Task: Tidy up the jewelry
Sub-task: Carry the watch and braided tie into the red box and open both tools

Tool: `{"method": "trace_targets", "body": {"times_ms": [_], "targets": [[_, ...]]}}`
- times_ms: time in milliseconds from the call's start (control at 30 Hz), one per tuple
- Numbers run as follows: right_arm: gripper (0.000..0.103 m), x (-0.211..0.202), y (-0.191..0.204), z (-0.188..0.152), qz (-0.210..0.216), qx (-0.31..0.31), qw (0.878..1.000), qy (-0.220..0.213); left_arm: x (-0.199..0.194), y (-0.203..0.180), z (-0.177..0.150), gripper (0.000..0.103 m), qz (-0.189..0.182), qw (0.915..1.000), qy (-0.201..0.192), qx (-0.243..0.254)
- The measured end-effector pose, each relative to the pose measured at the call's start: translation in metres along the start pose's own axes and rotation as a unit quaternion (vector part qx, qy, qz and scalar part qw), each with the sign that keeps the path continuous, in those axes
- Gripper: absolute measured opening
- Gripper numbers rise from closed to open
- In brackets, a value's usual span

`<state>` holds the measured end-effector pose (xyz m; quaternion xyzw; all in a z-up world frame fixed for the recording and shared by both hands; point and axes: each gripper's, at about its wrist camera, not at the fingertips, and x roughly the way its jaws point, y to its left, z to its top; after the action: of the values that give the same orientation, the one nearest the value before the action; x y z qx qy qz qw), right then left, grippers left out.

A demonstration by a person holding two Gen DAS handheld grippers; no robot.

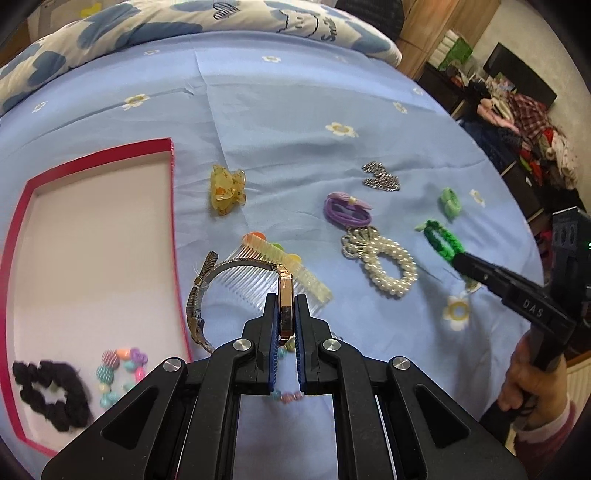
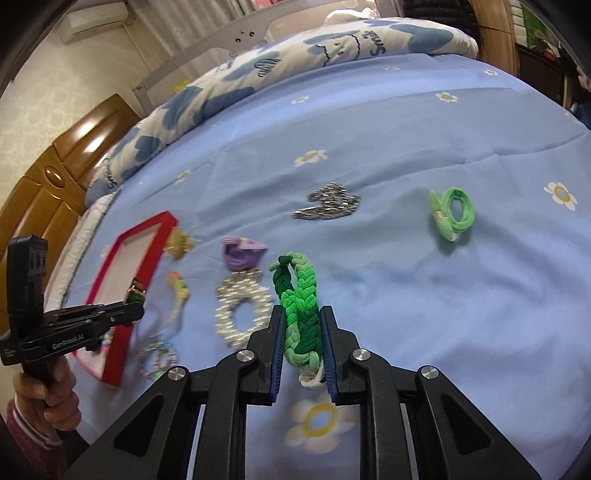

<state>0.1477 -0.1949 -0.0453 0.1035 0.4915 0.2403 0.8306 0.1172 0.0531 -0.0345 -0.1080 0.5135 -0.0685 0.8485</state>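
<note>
My left gripper point(image 1: 285, 301) is shut on the rose-gold case of a wristwatch point(image 1: 285, 280), whose metal mesh band point(image 1: 197, 291) loops off to the left beside the red box point(image 1: 173, 206). Inside the box lie a black scrunchie point(image 1: 51, 395) and a colourful bead bracelet point(image 1: 118, 369). My right gripper point(image 2: 301, 314) is shut on a green braided band point(image 2: 295, 291), which hangs slightly above the blue sheet. In the left wrist view the right gripper point(image 1: 467, 264) stands at the right with the green braided band point(image 1: 439, 236) sticking out of it.
Spread over the sheet are a yellow claw clip point(image 1: 227, 190), a clear comb point(image 1: 295, 273), a purple hair tie point(image 1: 347, 208), a pearl scrunchie point(image 1: 388, 266), a silver chain point(image 1: 382, 177) and a light green hair tie point(image 2: 452, 212). A folded quilt point(image 1: 147, 29) lies at the back.
</note>
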Motion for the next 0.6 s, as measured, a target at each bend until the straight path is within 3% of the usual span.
{"method": "trace_targets", "body": {"times_ms": [267, 600], "targets": [[0.018, -0.004, 0.043, -0.004, 0.042, -0.015, 0.999, -0.002, -0.036, 0.01, -0.012, 0.006, -0.005, 0.9995, -0.028, -0.017], [0.018, 0.01, 0.103, -0.008, 0.087, -0.046, 0.995, 0.009, -0.068, 0.045, -0.024, 0.006, 0.016, 0.9975, -0.053, -0.044]]}}
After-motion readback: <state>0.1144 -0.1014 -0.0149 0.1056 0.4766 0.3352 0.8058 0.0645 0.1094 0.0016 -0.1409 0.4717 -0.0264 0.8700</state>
